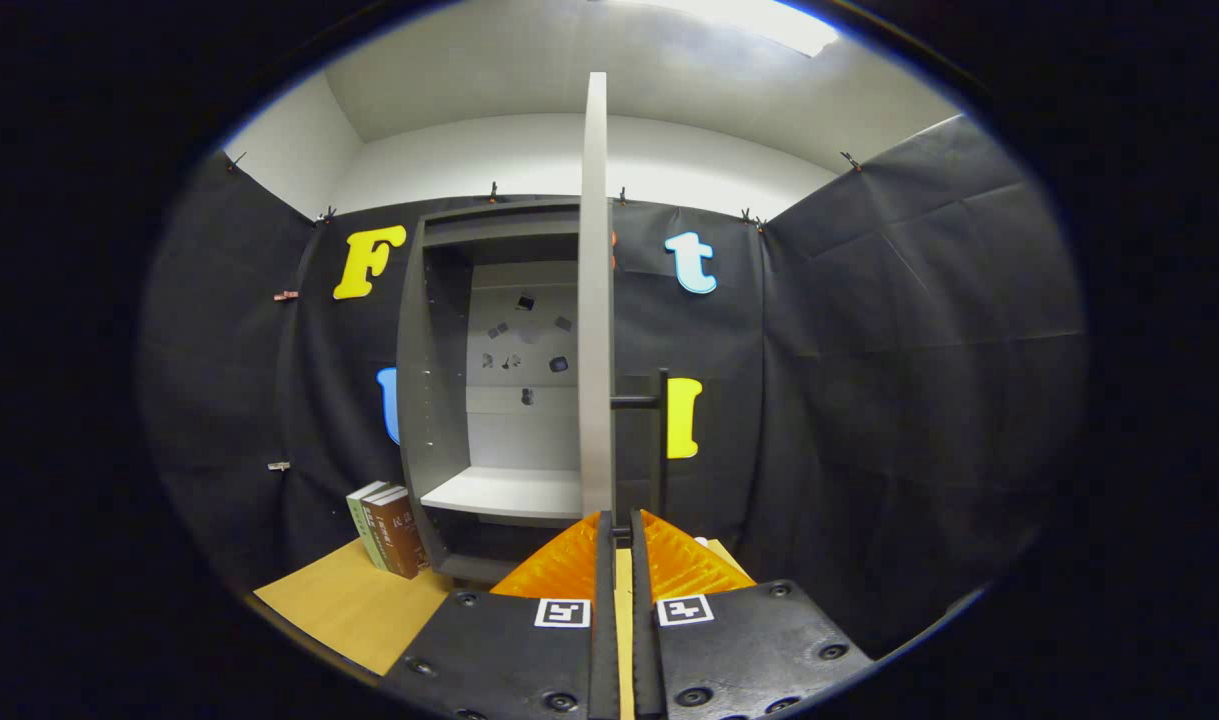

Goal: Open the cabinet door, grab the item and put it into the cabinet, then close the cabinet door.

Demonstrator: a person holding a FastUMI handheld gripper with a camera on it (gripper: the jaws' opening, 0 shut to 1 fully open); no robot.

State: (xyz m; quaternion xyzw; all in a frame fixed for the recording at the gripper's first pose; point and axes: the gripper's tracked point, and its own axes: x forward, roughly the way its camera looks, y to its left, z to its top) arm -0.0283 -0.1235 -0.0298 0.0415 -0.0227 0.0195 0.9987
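Note:
The grey cabinet (439, 400) stands open on the wooden table, with a pale shelf (504, 492) inside. Its door (595, 300) is swung out and faces me edge-on, just ahead of the fingers. The black bar handle (662, 440) sits on the door's right side, just right of my fingertips. My gripper (620, 528) is at the door's lower edge, its fingers (603, 600) drawn together to a thin slit with nothing clearly between them. Two or three upright books (387, 530) stand against the cabinet's left side.
The wooden table (339, 605) reaches forward to the left of the fingers. Black cloth walls close the booth behind and on both sides. Small dark stickers dot the cabinet's back panel (524, 340).

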